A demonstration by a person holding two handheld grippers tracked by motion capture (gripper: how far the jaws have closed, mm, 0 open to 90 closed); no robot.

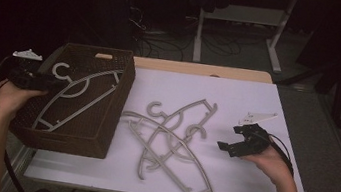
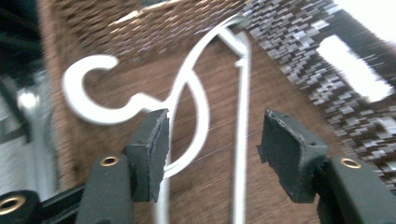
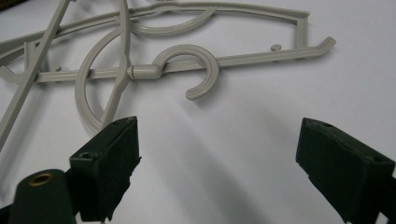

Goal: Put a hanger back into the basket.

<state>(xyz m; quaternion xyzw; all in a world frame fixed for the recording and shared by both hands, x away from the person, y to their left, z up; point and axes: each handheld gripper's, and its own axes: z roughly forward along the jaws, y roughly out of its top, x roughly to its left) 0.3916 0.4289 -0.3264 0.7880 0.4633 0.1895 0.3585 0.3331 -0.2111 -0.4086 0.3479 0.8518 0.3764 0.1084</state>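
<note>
— Grey plastic is what we are sorting: one pale grey plastic hanger [image 1: 77, 95] already lies in the dark brown woven basket [image 1: 103, 132], with its hook toward the basket's far left corner and its long bar running down toward the near wall.

— And our left gripper [image 1: 51, 83]?

— It hangs over the basket's left rim, jaws parted. In the left gripper view the hanger's curved neck and straight bar pass between the black pads [image 2: 154, 149] without being pressed, so we read it as released. That hanger is done.

— So the next pick falls to the other hand?

— We think so. The heap of pale grey plastic hangers [image 1: 171, 146] lies crossed on the white tabletop [image 1: 258, 103], just left of our right gripper [image 1: 229, 145], and well apart from the left one. Our right gripper is spread wide and holds nothing.

— Which way do we reach?

— In the right gripper view the nearest hook [image 3: 196, 70] sits ahead of the jaws and slightly left of their midline, its bar running across the view, almost square to our line of approach. Judging from that, a push forward with the jaws straddling the bar beside the hook should do it.
</note>
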